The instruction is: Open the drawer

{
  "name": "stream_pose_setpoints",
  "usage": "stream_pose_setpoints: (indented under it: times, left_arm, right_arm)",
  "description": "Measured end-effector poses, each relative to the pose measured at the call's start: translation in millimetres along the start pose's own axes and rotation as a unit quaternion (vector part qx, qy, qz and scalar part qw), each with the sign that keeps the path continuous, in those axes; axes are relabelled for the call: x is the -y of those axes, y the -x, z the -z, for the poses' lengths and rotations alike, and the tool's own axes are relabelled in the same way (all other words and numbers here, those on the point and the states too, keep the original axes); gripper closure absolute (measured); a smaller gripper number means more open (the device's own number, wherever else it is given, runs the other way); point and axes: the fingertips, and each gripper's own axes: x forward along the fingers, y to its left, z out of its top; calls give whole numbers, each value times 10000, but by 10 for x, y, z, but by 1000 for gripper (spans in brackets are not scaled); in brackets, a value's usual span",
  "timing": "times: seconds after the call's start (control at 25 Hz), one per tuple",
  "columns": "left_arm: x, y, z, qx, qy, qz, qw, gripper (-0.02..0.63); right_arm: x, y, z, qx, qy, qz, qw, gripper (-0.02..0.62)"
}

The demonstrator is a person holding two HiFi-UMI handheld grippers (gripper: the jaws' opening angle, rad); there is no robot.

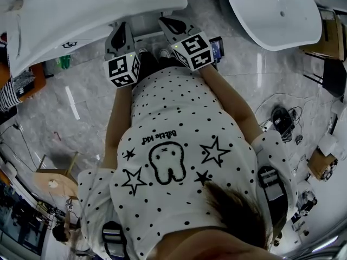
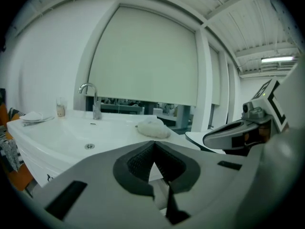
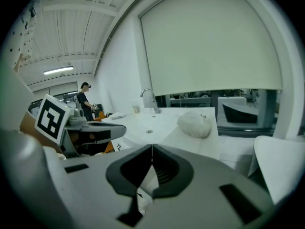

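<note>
Fingers [image 2: 138, 165] of the left gripper [image 2: 153, 144] are pressed together with nothing between them, and the dark ribbed fingers [image 3: 167, 171] of the right gripper [image 3: 151, 147] meet likewise, empty. The drawer cannot be told apart in any view; in the head view only a white cabinet panel [image 1: 145, 25] shows beneath the edge of the white moulded washbasin counter [image 1: 81, 10], between the tips of the two grippers. Both grippers, each bearing a cube with black-and-white square markers, are held side by side in front of the person's white polka-dot shirt [image 1: 173, 145], their jaws just short of the counter's edge. On the counter lie a crumpled white cloth [image 3: 194, 124] near the front and, towards the back, a curved chrome tap [image 2: 95, 101] with a small glass tumbler [image 2: 60, 109] beside it. A pale roller blind [image 2: 143, 56] hangs behind the basin. Well apart, to the right, stands an oval white freestanding tub [image 1: 276, 12] on the grey marbled floor [image 1: 65, 107].
</note>
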Motion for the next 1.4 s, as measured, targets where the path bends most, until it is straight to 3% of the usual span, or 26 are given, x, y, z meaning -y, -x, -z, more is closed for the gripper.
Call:
stream_pose_setpoints:
  times: [0.36, 0.92, 1.16, 1.32, 1.4]
  left_arm:
    - [60, 215, -503, 536, 62, 209, 9983, 601]
    - [-124, 482, -970, 526, 50, 691, 9962, 601]
    - [-631, 706, -949, 514, 196, 798, 9953, 601]
    - [-365, 648, -1038, 498, 268, 865, 9946, 601]
    - [-457, 681, -978, 496, 233, 909, 9944, 601]
  right_arm:
    - [-113, 82, -292, 346, 55, 116, 9993, 581]
    - [-457, 184, -768, 682, 109, 370, 9969, 581]
    - [-976, -150, -863, 654, 349, 384, 9965, 581]
    - [-811, 40, -924, 657, 459, 372, 9961, 581]
    - [-885, -26, -923, 700, 490, 388, 9956, 581]
